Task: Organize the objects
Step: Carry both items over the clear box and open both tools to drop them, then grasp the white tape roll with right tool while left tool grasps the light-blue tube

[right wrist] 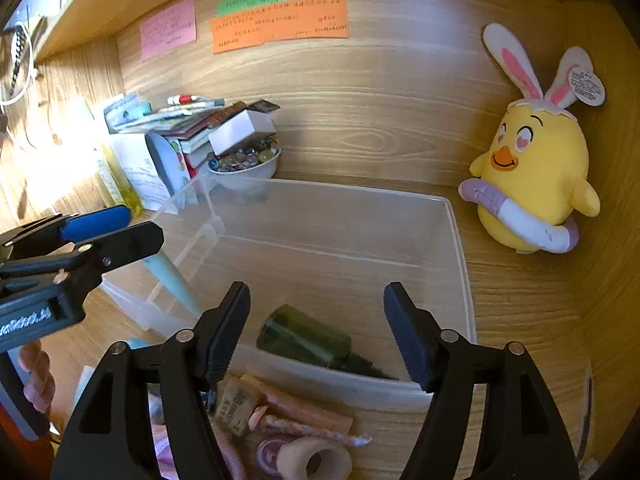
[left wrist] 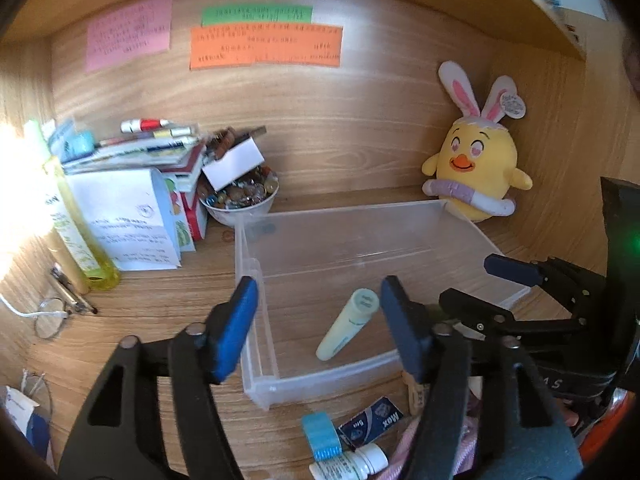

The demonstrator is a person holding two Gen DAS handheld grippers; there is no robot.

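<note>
Wooden desk (left wrist: pixel 160 304) holds your clear bin (left wrist: pixel 256 384). Your left claw (left wrist: pixel 316 320) is open above the pale green tube (left wrist: pixel 346 326) lying inside. Your right claw (right wrist: pixel 316 332) is open over the dark bottle (right wrist: pixel 304 338).

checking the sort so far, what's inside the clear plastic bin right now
Inside the clear plastic bin lie a pale green tube at the left side and a dark green bottle by the front wall. The left claw hides part of the tube's corner in the right wrist view.
</note>
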